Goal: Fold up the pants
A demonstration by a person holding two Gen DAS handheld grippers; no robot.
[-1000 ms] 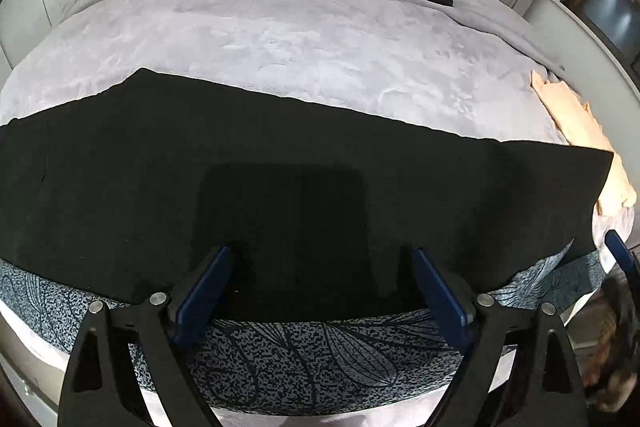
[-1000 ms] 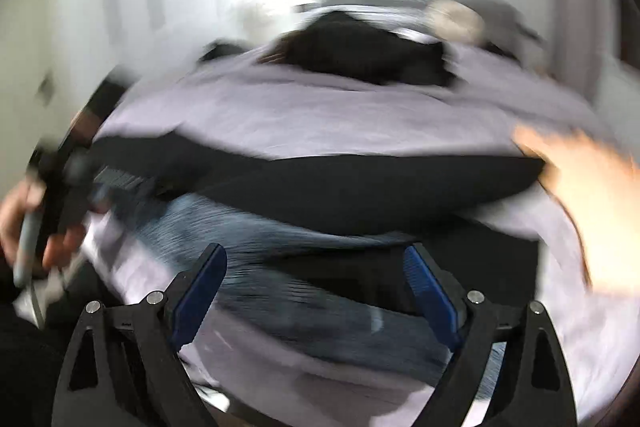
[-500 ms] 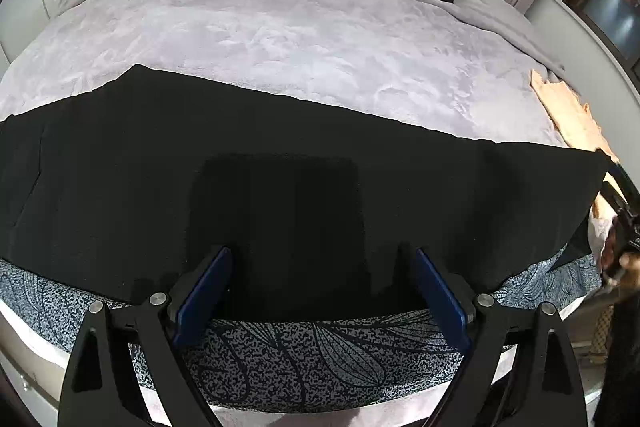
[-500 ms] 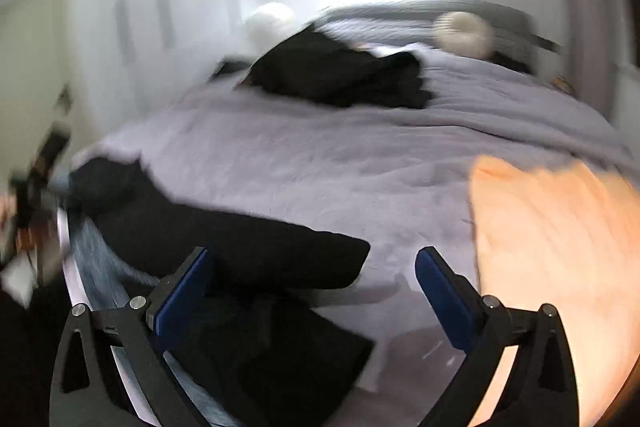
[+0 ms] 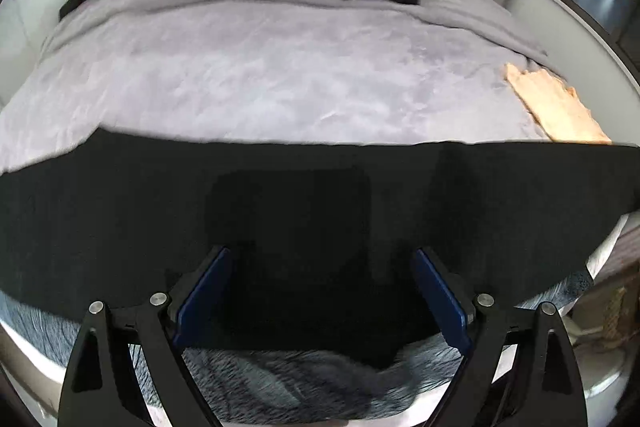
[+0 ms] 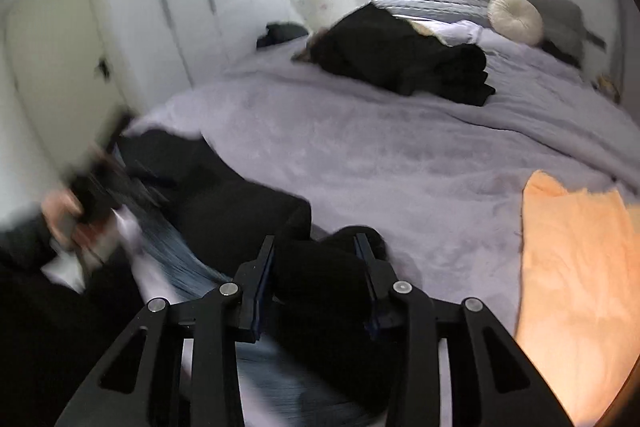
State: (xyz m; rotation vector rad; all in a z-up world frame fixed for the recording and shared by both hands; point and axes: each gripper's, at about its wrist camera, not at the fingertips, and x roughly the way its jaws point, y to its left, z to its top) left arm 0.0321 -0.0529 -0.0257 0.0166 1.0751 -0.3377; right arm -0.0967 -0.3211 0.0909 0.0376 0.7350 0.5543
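Pants (image 5: 304, 211), black, lie stretched along the near edge of the lilac bed cover (image 5: 280, 75), flat for folding. My left gripper (image 5: 320, 291) hangs above with jaws spread; my right gripper (image 6: 316, 267) is closing on a bunched pant end to carry it over

The right claw (image 6: 316, 267) has narrowed from wide around bunched black pants (image 6: 320, 279).
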